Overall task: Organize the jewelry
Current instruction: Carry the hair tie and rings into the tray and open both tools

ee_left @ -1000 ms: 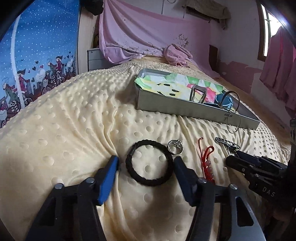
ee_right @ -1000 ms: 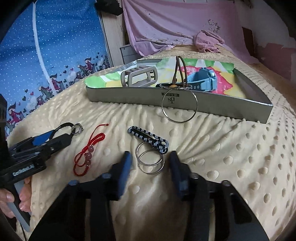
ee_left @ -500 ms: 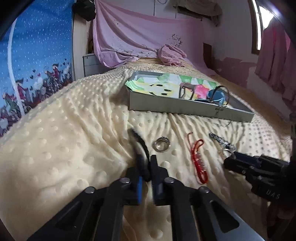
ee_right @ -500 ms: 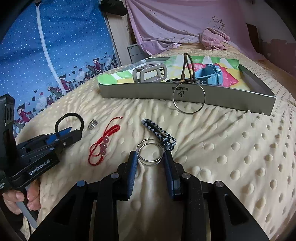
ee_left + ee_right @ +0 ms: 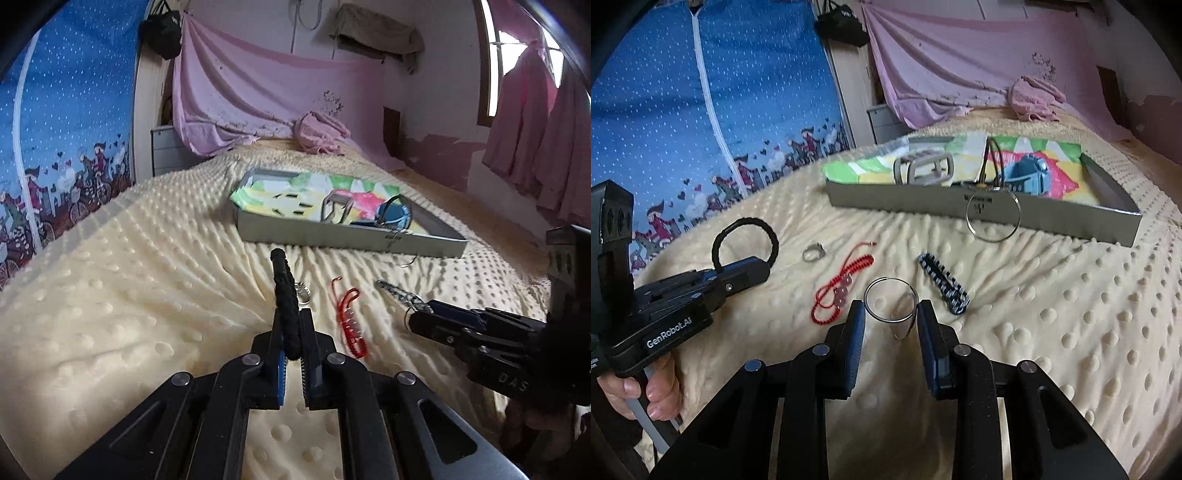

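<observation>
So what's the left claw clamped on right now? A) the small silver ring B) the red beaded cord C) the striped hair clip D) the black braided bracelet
D: the left claw is shut on the black braided bracelet, which stands up between its fingers, while the others lie loose on the blanket.

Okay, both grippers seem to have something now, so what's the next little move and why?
Probably carry the black bracelet forward to the gray tray. The left gripper is already shut on it and the bracelet stands up off the blanket. The tray lies just ahead and already holds other pieces. The right gripper only brackets the metal hoops; whether it grips them is unclear.
</observation>
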Demonstrator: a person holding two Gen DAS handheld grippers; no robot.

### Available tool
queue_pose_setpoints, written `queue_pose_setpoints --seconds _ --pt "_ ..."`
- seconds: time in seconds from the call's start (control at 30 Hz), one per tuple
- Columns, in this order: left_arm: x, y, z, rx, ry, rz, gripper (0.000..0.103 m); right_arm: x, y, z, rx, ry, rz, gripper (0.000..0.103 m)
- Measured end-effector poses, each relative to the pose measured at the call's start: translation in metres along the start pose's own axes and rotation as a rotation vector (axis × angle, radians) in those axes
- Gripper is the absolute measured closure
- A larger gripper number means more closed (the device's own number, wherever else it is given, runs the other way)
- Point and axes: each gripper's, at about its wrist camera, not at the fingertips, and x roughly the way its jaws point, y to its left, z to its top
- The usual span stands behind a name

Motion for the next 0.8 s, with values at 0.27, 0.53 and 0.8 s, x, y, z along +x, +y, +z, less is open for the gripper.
queue_pose_setpoints --seconds 0.27,0.53,0.8 --pt "-0.015 -0.022 -0.002 0.06 -0.024 -0.078 0.097 -0.008 -0.004 0.002 0.019 -0.046 0.013 0.077" --pt "-0.007 -0.031 0.032 0.057 -0.048 -0.118 0.097 -0.022 -0.014 0.017 0.041 -0.106 0.004 0.077" --pt "0.045 -0.044 0.086 0.046 -0.067 -0.133 0.097 -0.022 -0.05 0.065 0.061 -0.175 -0.058 0.077"
